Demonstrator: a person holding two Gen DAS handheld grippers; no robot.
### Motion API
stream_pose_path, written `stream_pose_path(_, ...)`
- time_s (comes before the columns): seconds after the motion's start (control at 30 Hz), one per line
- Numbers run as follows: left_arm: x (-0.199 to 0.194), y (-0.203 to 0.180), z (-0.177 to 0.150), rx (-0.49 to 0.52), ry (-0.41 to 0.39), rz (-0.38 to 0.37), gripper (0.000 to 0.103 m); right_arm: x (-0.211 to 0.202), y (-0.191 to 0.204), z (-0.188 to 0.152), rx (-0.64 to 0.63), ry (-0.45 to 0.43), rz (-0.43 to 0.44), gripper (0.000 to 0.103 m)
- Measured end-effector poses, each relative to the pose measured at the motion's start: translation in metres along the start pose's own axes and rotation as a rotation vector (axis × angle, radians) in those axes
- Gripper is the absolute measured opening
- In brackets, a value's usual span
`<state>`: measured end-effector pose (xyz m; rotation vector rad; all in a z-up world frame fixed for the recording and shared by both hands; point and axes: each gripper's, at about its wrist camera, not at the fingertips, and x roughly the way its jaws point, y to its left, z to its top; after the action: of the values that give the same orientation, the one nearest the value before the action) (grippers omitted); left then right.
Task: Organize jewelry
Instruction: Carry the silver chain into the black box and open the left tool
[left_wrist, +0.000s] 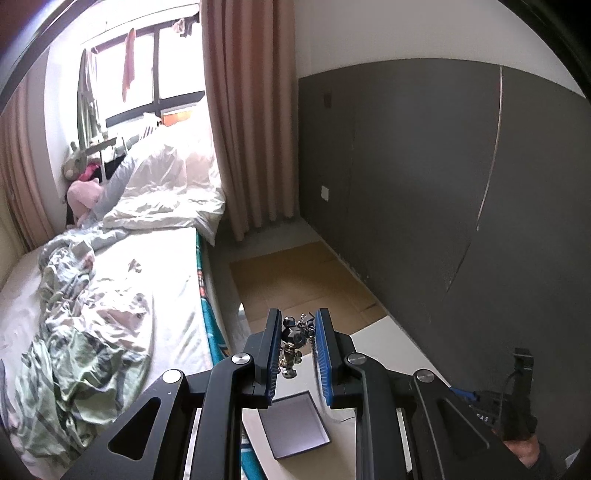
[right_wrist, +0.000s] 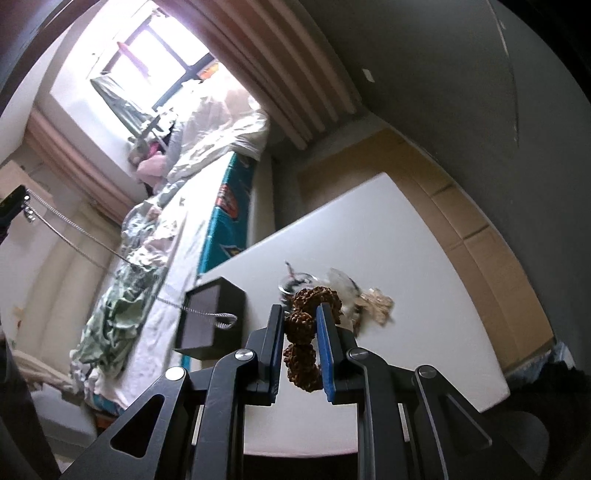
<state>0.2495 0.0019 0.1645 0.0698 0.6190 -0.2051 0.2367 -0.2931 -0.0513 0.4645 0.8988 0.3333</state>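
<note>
Daylight from the window falls on an unmade bed with a rumpled green-and-white quilt (left_wrist: 85, 332), and a white rectangular tabletop (right_wrist: 369, 258) stands beside it, against the grey wall. At the tabletop's left edge sits a dark square box with a grey lining (right_wrist: 210, 317); a silver chain (right_wrist: 92, 236) runs up from it to the left, its looped end lying on the box. Above the box, the left gripper (left_wrist: 297, 332) is closed narrowly on a dark star-faced charm with metal beads (left_wrist: 293, 338), held clear of the table. Near the tabletop's middle lie a clear glass piece (right_wrist: 295, 282) and a pale gold cluster (right_wrist: 375, 304). Just in front of them the right gripper (right_wrist: 300, 325) pinches a brown knobbly-bead bracelet (right_wrist: 303, 332), which hangs between its blue pads.
</note>
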Motion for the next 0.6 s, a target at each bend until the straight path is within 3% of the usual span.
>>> stream_pose_path(0.6, 0.039, 0.018, -0.017, -0.012, 0.056, 0.001, 0.019, 0.004, 0.049, 0.002, -0.081, -0.002, 0.078, 0.019)
